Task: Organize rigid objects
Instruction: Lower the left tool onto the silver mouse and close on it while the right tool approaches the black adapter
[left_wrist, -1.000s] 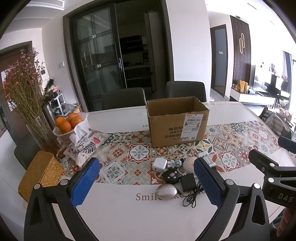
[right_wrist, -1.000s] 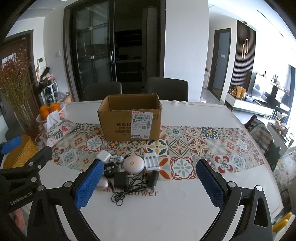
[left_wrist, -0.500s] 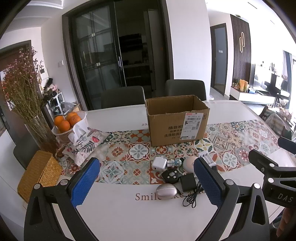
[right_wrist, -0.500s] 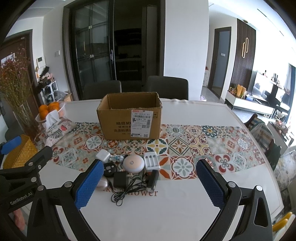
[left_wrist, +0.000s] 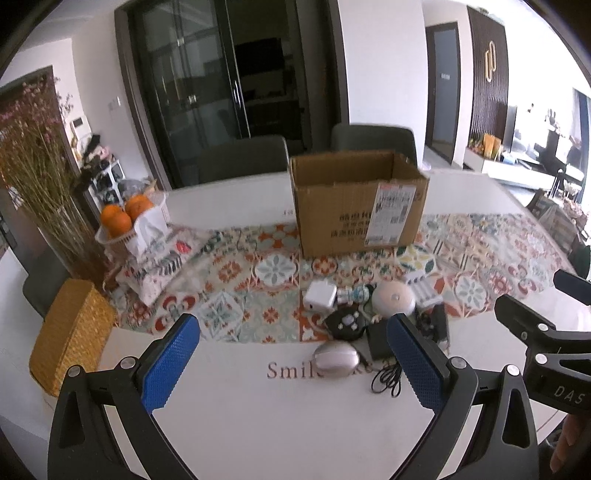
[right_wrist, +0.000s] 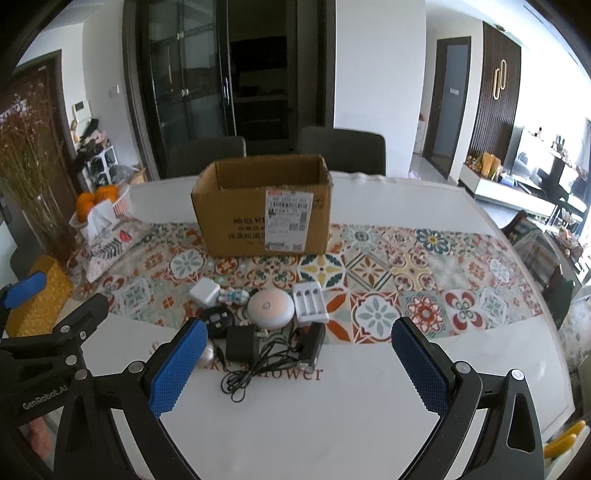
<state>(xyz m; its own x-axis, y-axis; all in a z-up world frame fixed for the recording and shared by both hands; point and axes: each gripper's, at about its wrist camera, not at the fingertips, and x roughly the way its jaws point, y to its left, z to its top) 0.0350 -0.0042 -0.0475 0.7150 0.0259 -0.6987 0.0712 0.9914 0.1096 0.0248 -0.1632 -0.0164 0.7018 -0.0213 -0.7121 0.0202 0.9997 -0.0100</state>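
Black tongs (right_wrist: 295, 363) (blue pads (right_wrist: 176, 363), perhaps rubber).

A basket of oranges (left_wrist: 123, 218) stands at the left of the white worktop (left_wrist: 277, 424), beside a vase of dried flowers (left_wrist: 40, 177) and a woven yellow box (left_wrist: 70, 336). A patterned runner (right_wrist: 424, 284) crosses the worktop, with two dark chairs (right_wrist: 341, 149) behind.

Bright daylight from right, blown-out windows, slight blur, fisheye-bent dark corners

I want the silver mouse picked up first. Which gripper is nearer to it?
Left. The left gripper has the silver mouse between its fingers' line; the right gripper sits further right, the mouse hidden behind its left finger.
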